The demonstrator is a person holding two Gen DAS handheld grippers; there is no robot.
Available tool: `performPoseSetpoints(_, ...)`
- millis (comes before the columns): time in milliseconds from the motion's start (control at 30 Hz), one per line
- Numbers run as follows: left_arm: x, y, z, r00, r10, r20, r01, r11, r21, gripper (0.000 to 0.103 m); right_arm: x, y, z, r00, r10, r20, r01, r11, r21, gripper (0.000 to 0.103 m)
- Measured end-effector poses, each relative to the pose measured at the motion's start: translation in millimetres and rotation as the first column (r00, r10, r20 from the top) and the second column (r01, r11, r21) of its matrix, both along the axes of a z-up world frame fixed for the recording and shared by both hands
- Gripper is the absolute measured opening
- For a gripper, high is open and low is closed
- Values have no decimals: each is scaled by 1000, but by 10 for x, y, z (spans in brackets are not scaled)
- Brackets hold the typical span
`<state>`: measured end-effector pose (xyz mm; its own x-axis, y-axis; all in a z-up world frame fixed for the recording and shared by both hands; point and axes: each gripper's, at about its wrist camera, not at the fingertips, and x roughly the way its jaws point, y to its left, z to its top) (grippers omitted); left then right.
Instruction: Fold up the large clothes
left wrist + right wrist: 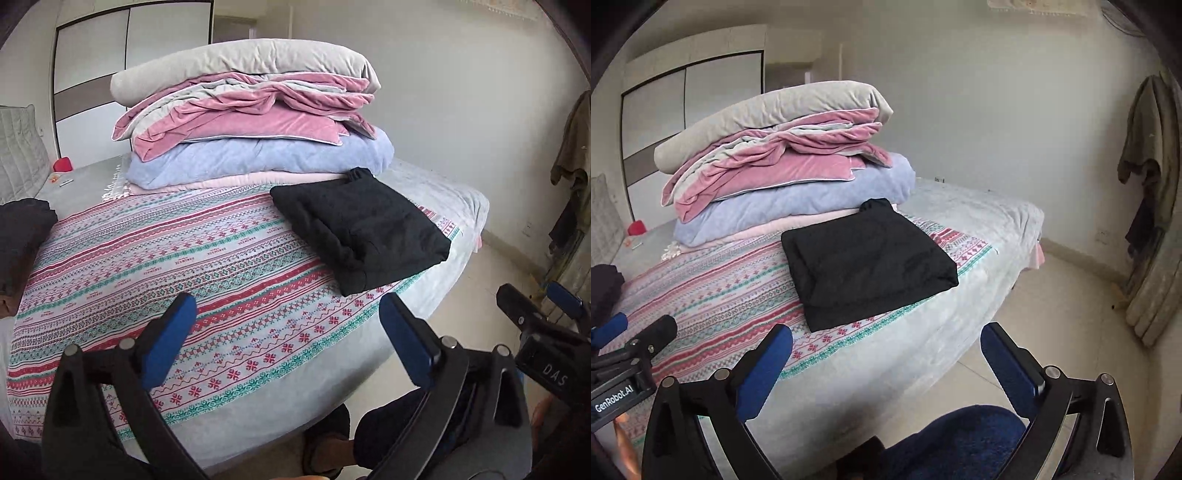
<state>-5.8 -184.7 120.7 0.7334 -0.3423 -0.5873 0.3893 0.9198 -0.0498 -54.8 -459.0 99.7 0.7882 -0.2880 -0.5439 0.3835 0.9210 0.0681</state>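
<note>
A folded black garment (364, 229) lies on the patterned bed cover (177, 266) near the bed's right side; it also shows in the right wrist view (868, 262). My left gripper (288, 314) is open and empty, held above the bed's near edge, short of the garment. My right gripper (886, 347) is open and empty, held off the bed's near corner, below the garment. The right gripper shows at the right edge of the left wrist view (543, 302), and the left gripper at the left edge of the right wrist view (635, 332).
A tall pile of folded quilts (251, 122) in grey, pink and blue stands at the back of the bed. Another dark garment (22, 236) lies at the left edge. Clothes (1148, 155) hang on the right wall. Tiled floor (1052, 314) lies right of the bed.
</note>
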Motion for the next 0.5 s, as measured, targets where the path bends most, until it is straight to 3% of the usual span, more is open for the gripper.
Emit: performPoseSetpoints(500,-153,-73,107,1000,-11,-2,11,999,-30,99,-106,-56,66,1000,3,-12,-3,1000,-26,103)
